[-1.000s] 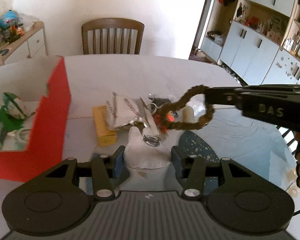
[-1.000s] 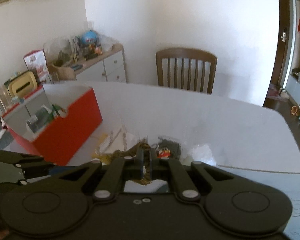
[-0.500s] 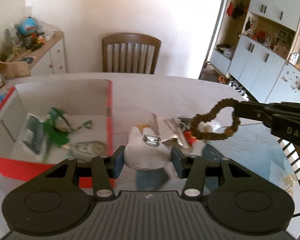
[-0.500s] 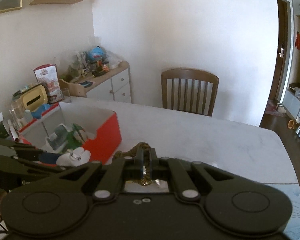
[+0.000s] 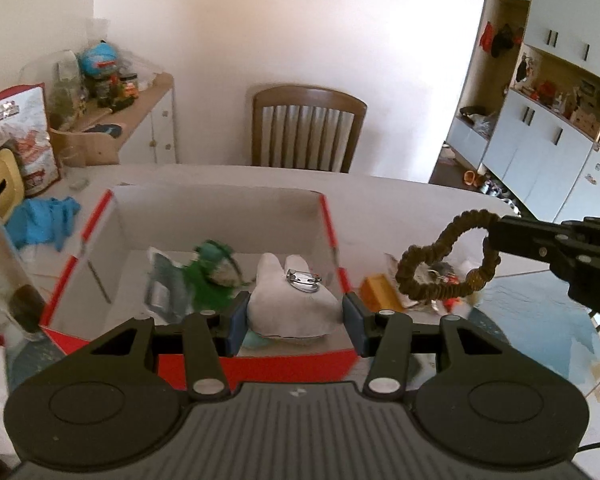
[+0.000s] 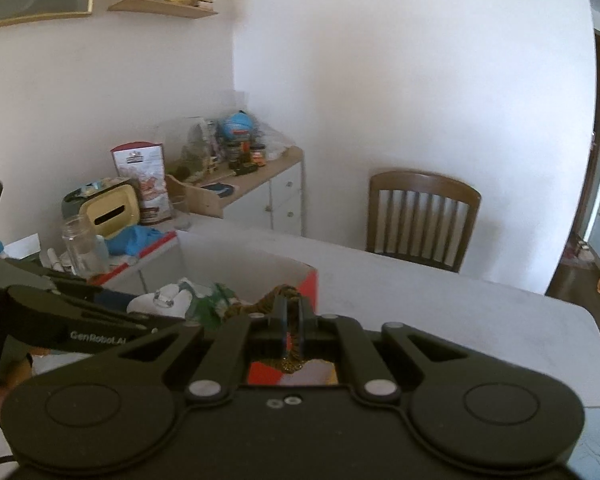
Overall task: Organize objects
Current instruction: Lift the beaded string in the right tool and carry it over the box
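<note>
The white plush toy (image 5: 294,304) with its one safety pin (image 5: 303,278) sits clamped between the pads of the left gripper (image 5: 294,316), now hanging over the open red box (image 5: 256,362); a second ago it was beside the box, over the table. The one brown scrunchie (image 5: 446,258) is pinched in the closed right gripper (image 6: 293,330), which has also swung toward the box, so both drops look close. Two items carried, one box, one chair (image 5: 308,132)

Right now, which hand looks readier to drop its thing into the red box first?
Left, I'd guess. The left gripper holds the white plush toy already above the red box opening, while the right gripper holds its brown scrunchie off beside the box.
</note>
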The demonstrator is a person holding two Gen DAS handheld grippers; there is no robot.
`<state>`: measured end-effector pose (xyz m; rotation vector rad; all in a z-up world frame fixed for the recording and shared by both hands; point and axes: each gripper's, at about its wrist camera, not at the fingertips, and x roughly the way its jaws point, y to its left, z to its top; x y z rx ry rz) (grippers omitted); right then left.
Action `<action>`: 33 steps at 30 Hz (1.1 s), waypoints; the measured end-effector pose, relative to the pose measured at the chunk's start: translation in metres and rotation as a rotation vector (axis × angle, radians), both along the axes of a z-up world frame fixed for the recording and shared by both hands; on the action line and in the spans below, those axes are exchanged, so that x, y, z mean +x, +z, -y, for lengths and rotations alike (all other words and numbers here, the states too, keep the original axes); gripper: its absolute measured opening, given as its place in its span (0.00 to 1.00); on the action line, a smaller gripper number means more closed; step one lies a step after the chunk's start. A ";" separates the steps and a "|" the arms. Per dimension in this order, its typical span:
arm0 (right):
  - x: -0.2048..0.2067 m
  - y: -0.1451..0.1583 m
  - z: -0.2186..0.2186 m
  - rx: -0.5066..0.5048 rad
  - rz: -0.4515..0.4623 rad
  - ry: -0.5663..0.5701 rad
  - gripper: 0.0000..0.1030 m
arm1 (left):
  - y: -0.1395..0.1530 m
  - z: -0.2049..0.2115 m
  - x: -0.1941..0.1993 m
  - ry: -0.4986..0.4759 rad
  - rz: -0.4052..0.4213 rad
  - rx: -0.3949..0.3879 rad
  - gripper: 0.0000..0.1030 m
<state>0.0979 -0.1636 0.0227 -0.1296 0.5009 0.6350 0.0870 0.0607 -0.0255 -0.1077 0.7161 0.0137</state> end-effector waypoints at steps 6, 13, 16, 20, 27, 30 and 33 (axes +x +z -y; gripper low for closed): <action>0.001 -0.005 -0.037 -0.022 -0.005 0.017 0.03 | -0.002 -0.032 0.007 0.004 -0.012 0.023 0.48; 0.014 -0.021 -0.076 -0.071 -0.021 0.015 0.03 | -0.021 -0.058 0.027 0.010 -0.065 0.069 0.48; 0.022 -0.028 -0.092 -0.091 -0.023 0.008 0.03 | -0.030 -0.065 0.038 0.004 -0.087 0.074 0.48; 0.038 -0.041 -0.109 -0.119 -0.042 -0.003 0.03 | -0.044 -0.071 0.054 0.006 -0.121 0.077 0.48; 0.061 -0.065 -0.137 -0.187 -0.066 -0.003 0.03 | -0.065 -0.076 0.079 -0.029 -0.161 0.092 0.48; 0.070 -0.076 -0.148 -0.229 -0.071 -0.007 0.03 | -0.073 -0.077 0.090 -0.041 -0.186 0.087 0.48; 0.078 -0.087 -0.156 -0.264 -0.085 -0.004 0.03 | -0.080 -0.078 0.099 -0.050 -0.219 0.088 0.48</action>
